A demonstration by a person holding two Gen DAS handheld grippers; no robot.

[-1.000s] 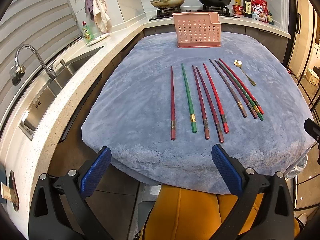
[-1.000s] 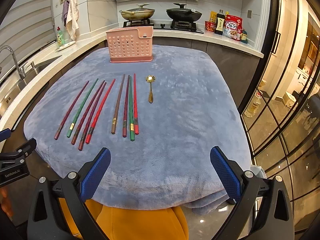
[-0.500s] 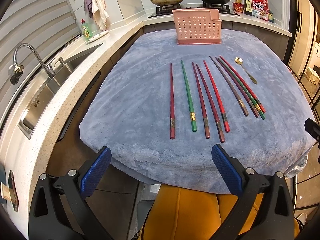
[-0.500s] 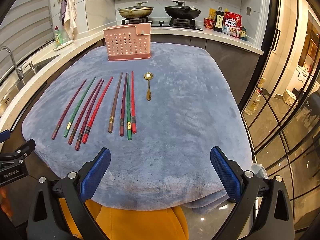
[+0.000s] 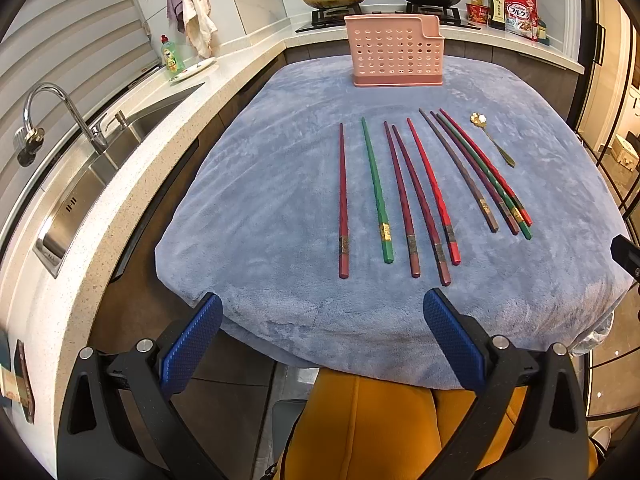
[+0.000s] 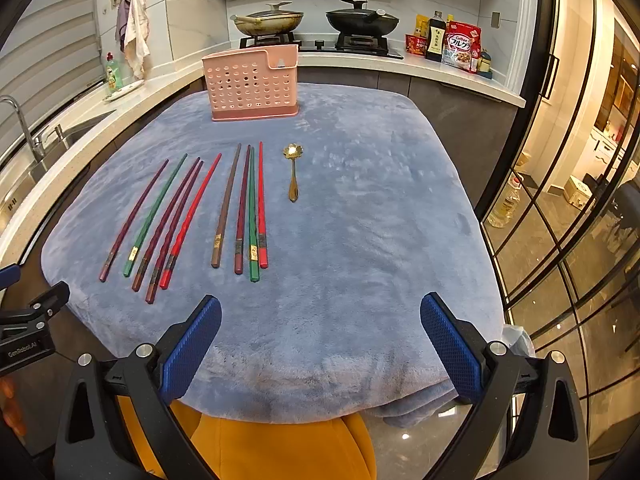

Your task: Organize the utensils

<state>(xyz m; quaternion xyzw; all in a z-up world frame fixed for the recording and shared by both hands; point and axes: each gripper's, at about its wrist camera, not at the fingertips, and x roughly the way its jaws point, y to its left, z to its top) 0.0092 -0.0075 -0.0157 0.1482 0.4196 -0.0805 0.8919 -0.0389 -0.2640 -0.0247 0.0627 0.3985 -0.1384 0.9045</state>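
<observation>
Several red, green and maroon chopsticks (image 5: pixel 404 196) (image 6: pixel 192 216) lie side by side on a blue-grey plush cloth (image 5: pixel 272 184) (image 6: pixel 360 240). A small gold spoon (image 5: pixel 494 142) (image 6: pixel 293 172) rests to their right. A pink perforated utensil holder (image 5: pixel 396 51) (image 6: pixel 252 82) stands upright at the cloth's far side. My left gripper (image 5: pixel 322 332) hangs open at the cloth's near edge, holding nothing. My right gripper (image 6: pixel 320 334) is likewise open and empty, nearer the cloth's right half.
A steel sink (image 5: pixel 80 184) with a tap (image 5: pixel 52 108) runs along the counter on the left. Two pans (image 6: pixel 312 20) sit on the hob behind the holder, with bottles and packets (image 6: pixel 448 46) to the right. Yellow-clad legs (image 5: pixel 380 428) show below the grippers.
Both views tilted slightly downward, so the cloth and chopsticks sit a little higher in frame. Nothing on the cloth has moved and both grippers stay open.
</observation>
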